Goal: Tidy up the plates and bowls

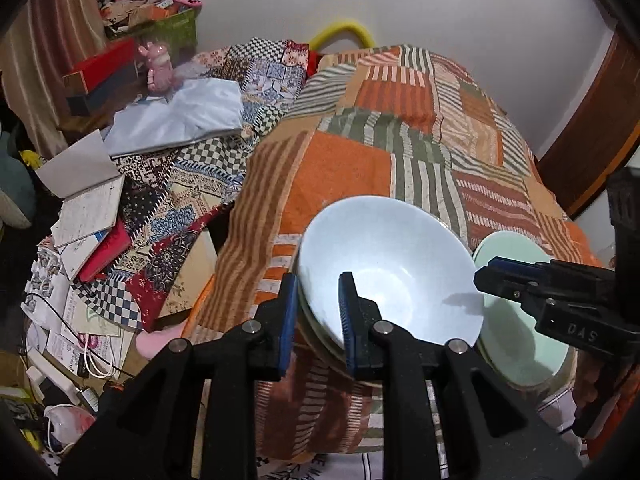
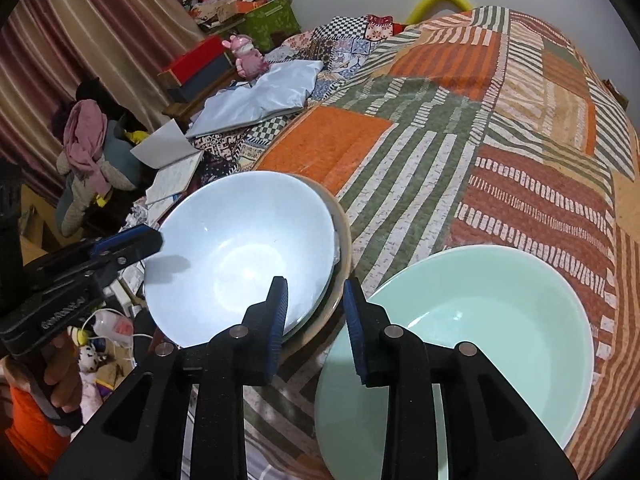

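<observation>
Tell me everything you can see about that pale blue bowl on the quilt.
The pale blue bowl is round, deep and glossy, apparently glazed ceramic, and empty. It sits tilted on top of a stack of other dishes, whose cream rims show beneath its right edge, on the patchwork quilt. The left tool straddles its near-left rim, one pad inside, one outside. A mint green bowl lies beside it on the right, apart from it.

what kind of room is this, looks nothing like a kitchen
Most likely a bedroom, not a kitchen. The bowls sit on a bed under a patchwork quilt, striped curtains hang at the left, and notebooks, boxes and a pink toy figure are piled beside the bed.
</observation>
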The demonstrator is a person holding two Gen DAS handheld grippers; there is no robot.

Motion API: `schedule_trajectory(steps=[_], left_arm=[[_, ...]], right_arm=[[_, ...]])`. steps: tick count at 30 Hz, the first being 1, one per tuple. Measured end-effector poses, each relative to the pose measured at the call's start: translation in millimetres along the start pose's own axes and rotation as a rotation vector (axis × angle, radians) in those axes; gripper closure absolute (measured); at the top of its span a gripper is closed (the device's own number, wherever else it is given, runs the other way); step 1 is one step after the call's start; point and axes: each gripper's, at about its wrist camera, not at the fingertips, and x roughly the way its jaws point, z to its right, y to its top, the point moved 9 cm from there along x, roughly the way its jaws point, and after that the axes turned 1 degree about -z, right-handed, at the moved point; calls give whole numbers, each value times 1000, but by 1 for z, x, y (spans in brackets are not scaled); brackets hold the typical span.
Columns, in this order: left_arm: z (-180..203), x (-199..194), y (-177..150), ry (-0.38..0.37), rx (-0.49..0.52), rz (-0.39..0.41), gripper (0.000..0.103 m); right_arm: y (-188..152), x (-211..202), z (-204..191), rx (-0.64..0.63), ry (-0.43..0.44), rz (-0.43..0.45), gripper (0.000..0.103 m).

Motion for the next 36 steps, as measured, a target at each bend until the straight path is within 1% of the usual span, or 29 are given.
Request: schedule_trajectory(steps=[1,2,3,4,5,6,7,10,12,16,22,24,27,32,36], left_arm=[[-2,-2,0,3,-5,3,70],[-4,-2,0,6,-11,4,68],[-7,-1,-1,8,-17,2,65],[-8,1,-3,8,-19,-6,65],[-8,5,-6,4,-25,-24,65],[-8,10,-9,-5,-31,-41,65],[-8,15,-12,-14,-37,-61,64],[-3,25,-19,-41,-44,-87,62],[0,29,-22,-52,-43,-96,62],[3,37,-25,-59,-45,-108,57],[-2,52,-31,-82,-84,-147,57],[-2,57,-34,-87,-90,-161,57],[-1,57,-34,-97,-88,-157,59],[-2,57,-31,-100,-101,-148,60],[0,54,-30,-80,-102,-145,60]], right_arm=[[1,-1,1,3,-2,2,77],[1,-1,2,9,0,6,76],[1,0,2,13,-1,7,73],[1,0,3,17,-3,8,70],[1,1,5,20,-8,10,64],[1,3,6,21,-13,11,63],[1,4,6,19,-13,5,63],[-1,10,4,12,-10,-10,63],[-2,15,1,3,-8,-16,63],[-4,24,-4,-2,10,-37,63],[-8,38,-8,-6,29,-70,63],[-9,42,-10,-6,33,-75,66],[-8,42,-9,-14,13,-65,66],[-6,43,-7,-11,-5,-54,68],[-6,41,-4,-9,-17,-52,68]])
